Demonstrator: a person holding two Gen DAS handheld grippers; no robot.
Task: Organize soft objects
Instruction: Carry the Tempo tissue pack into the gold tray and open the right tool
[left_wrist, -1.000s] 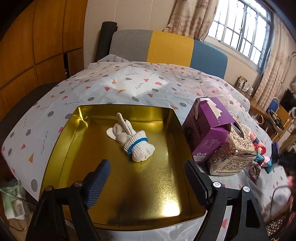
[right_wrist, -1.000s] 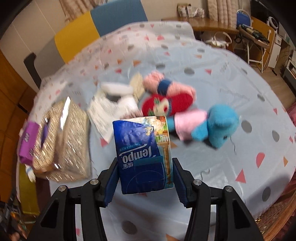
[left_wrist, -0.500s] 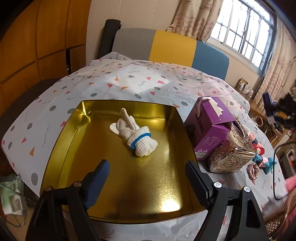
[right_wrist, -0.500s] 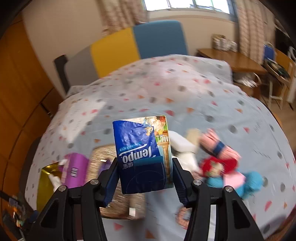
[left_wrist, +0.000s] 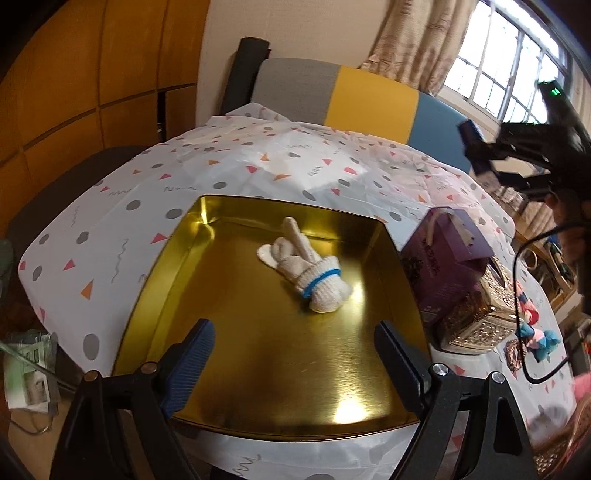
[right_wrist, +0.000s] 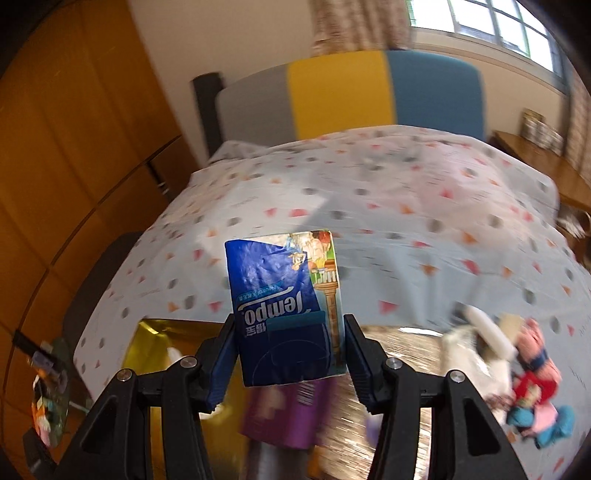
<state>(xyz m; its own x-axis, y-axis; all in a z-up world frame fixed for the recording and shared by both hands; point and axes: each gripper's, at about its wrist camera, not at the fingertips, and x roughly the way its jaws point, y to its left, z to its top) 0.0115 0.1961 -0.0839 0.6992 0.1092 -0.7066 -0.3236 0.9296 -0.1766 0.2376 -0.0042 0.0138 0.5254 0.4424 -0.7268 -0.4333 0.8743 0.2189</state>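
A white knitted glove (left_wrist: 306, 266) with a blue cuff band lies in the gold metal tray (left_wrist: 258, 369) on the patterned tablecloth. My left gripper (left_wrist: 291, 343) hovers over the tray's near part. Its jaws are opening and nothing is between them. My right gripper (right_wrist: 290, 332) is shut on a blue Tempo tissue pack (right_wrist: 280, 295), held upright in the air above the table. Below it are the purple box and a corner of the tray (right_wrist: 155, 343). The left wrist view shows that right gripper (left_wrist: 517, 147) high at the upper right.
A purple carton (left_wrist: 447, 266) and an ornate gold tissue box (left_wrist: 480, 314) stand right of the tray. Plush toys (right_wrist: 535, 387) lie further right. A wicker basket (left_wrist: 565, 443) is at the lower right. A black cable (left_wrist: 524, 295) hangs there.
The right gripper has carried the tissue pack up and left, from the plush toys towards the tray, and entered the left wrist view. The left gripper shifted slightly and its jaws widened.
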